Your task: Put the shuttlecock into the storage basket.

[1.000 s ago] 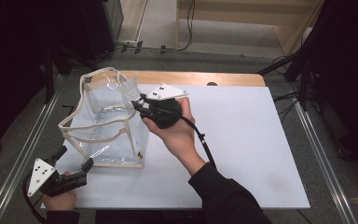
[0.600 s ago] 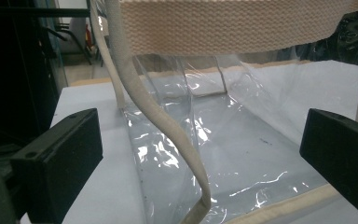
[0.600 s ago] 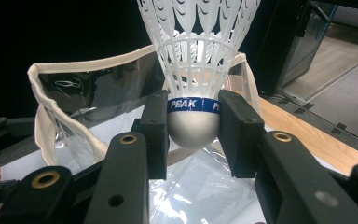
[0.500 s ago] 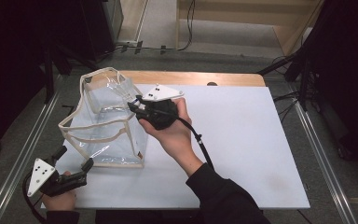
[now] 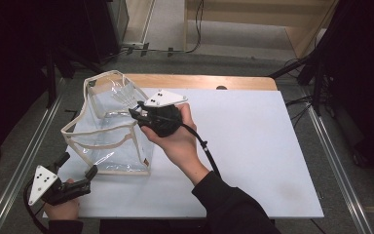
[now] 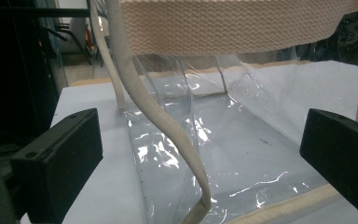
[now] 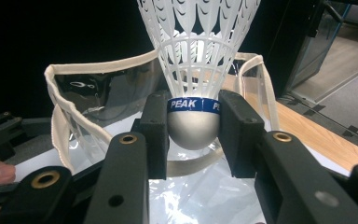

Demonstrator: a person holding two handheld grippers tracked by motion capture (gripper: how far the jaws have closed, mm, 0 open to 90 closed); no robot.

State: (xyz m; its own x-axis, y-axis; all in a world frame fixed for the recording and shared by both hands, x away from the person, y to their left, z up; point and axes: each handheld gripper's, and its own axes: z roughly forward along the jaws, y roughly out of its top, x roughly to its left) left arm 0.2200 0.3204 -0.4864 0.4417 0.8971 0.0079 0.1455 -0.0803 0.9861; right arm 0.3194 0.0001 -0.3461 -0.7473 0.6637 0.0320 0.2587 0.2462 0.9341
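A clear plastic bag (image 5: 108, 131) with cream webbing trim stands open on the white tabletop (image 5: 253, 146), left of centre. My right gripper (image 5: 135, 111) is over the bag's right rim, shut on a white plastic shuttlecock (image 5: 124, 95). In the right gripper view the shuttlecock (image 7: 193, 70) has a silver cap with a blue band, clamped in the gripper (image 7: 193, 128), and its skirt points away over the bag's mouth (image 7: 98, 93). My left gripper (image 5: 78, 165) stands open at the bag's near corner, empty. In the left gripper view the gripper (image 6: 200, 135) faces the bag (image 6: 242, 154) and a hanging strap (image 6: 163, 126).
A wooden strip (image 5: 199, 80) borders the table's far edge. Metal rails (image 5: 24, 161) run along both sides of the table. Dark equipment and cables stand on the floor beyond. The right half of the white top lies bare.
My right gripper has edged slightly left with the shuttlecock, bringing its skirt further over the bag's mouth. The left gripper has stayed put.
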